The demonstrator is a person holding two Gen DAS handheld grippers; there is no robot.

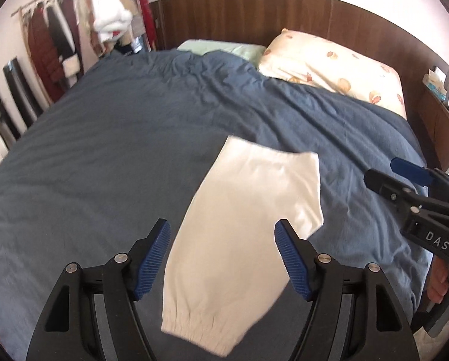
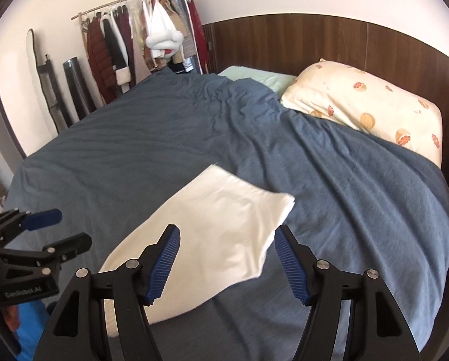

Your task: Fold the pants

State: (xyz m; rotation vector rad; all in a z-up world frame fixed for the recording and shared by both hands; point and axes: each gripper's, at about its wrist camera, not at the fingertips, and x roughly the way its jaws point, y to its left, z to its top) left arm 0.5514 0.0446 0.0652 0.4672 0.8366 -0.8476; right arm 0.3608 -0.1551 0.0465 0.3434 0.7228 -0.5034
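Both tools [image 1: 221, 258] [image 2: 227, 258] agape above folded pants [image 1: 239, 234]

below me the bed [image 1: 104, 156] wears a rumpled blue cover. the folded white pants [image 1: 239, 234] lie flat on its near part. at the headboard end rest a flowered cream pillow [image 1: 332, 69] and a pale green pillow [image 1: 224, 48] beside it.

White letters "DAS" stood on the black body of the right gripper [image 1: 405, 177] at three o'clock in the left wrist view, and "GenRobot.AI" stood on the left gripper [image 2: 59, 225] at eight o'clock in the right wrist view.
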